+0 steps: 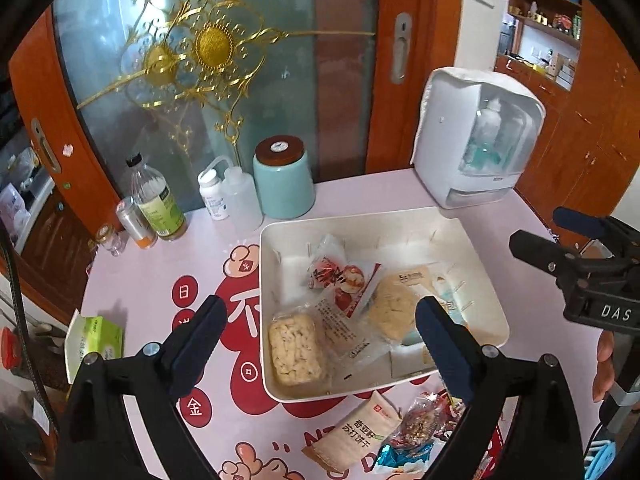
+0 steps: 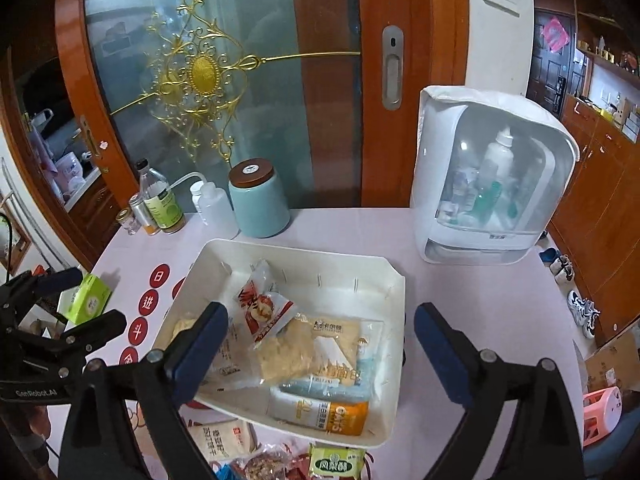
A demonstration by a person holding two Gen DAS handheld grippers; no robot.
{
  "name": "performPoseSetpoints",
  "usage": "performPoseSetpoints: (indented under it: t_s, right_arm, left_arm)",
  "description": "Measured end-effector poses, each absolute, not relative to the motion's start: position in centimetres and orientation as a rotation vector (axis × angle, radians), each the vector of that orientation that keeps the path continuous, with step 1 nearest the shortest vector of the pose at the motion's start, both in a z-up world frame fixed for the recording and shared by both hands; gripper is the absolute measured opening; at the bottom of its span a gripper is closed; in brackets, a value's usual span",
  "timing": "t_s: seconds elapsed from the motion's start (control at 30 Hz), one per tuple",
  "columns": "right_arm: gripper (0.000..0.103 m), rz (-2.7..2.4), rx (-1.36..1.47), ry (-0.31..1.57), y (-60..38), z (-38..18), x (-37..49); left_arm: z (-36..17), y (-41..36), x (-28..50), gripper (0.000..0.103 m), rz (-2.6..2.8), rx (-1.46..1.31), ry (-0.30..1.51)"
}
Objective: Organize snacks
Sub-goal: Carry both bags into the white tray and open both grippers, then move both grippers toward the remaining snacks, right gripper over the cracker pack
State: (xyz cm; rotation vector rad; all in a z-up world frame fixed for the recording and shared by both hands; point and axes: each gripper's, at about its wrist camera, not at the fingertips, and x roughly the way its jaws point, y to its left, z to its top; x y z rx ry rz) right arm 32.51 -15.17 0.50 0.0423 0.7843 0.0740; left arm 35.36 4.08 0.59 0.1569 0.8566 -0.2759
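Note:
A white tray (image 1: 400, 236) (image 2: 320, 264) on the pink table holds several snack packs: a red-and-white packet (image 1: 344, 276) (image 2: 264, 304), a clear pack of pale biscuits (image 1: 294, 350), a yellowish cookie pack (image 1: 394, 308) (image 2: 292, 352) and an orange oats packet (image 2: 332, 414). Loose snacks lie in front of the tray: a beige cracker packet (image 1: 356, 436) (image 2: 224, 436), a nut pack (image 1: 424, 424) and a green packet (image 2: 336, 460). My left gripper (image 1: 320, 340) (image 2: 98, 296) hangs open above the tray's near-left part. My right gripper (image 2: 320, 336) (image 1: 538, 228) is open over the tray's near-right part. Neither one holds anything.
Along the back edge stand a teal canister (image 1: 284, 180), several bottles (image 1: 160, 200) and a white cosmetics cabinet (image 1: 476, 136) at the right. A green tissue pack (image 1: 100, 340) lies at the table's left edge. A glass sliding door (image 2: 208, 80) is behind the table.

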Motion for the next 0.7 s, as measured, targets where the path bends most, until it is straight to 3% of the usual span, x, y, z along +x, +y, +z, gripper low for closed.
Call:
performPoseSetpoints:
  t_s: [0.4,0.7]
  right_arm:
    - [0.095,0.104,0.035,0.786,-17.9,1.1,24.9]
    - [0.095,0.11,-0.017,0.866,-20.4,-2.1,17.8]
  left_arm:
    - [1.4,1.0,26.6,0.095,-0.265,0.187,0.792]
    - [-1.4,-2.4,20.6,0.095,-0.306,0.213,0.892]
